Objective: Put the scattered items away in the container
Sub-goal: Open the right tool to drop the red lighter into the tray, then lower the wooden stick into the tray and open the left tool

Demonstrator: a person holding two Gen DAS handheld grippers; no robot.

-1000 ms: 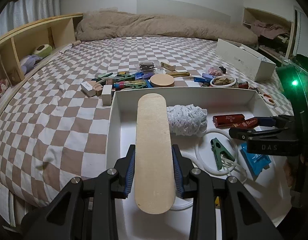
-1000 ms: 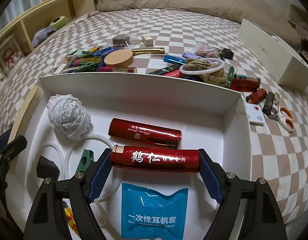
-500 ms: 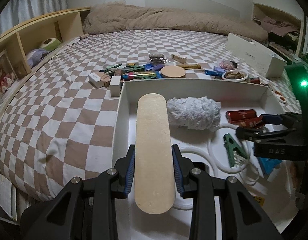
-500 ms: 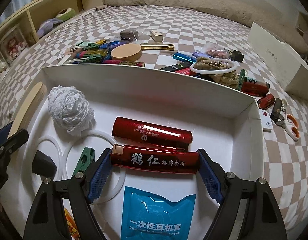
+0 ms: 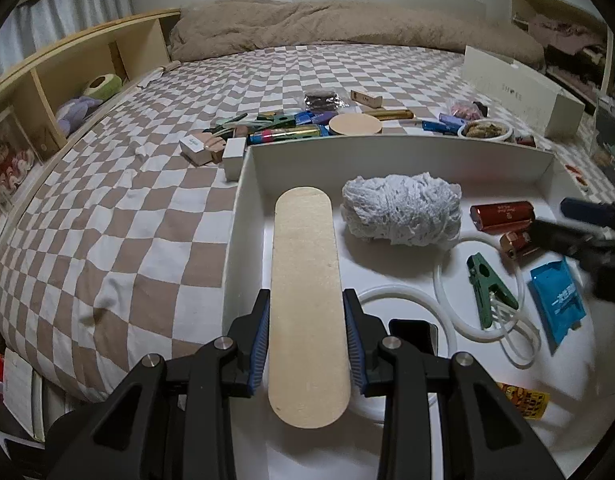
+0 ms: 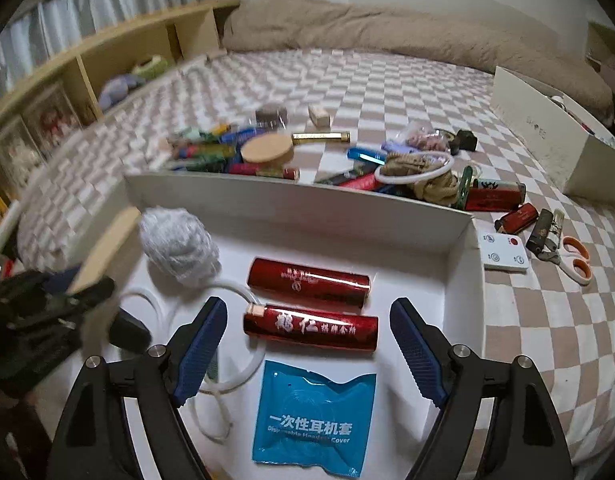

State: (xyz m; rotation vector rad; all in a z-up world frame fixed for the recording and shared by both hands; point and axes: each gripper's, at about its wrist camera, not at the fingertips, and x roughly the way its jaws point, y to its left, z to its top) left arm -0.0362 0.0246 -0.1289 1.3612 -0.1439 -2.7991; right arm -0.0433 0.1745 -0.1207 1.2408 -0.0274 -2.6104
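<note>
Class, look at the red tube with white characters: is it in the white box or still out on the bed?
In. The red tube lies on the floor of the white box, beside another red tube, clear of the opening right hand-held gripper.

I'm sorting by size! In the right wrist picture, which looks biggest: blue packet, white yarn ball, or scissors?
1. Blue packet, though it lies nearest the camera, so that flatters it.
2. White yarn ball.
3. Scissors, off on the bedspread, so perhaps bigger than they look.
</note>
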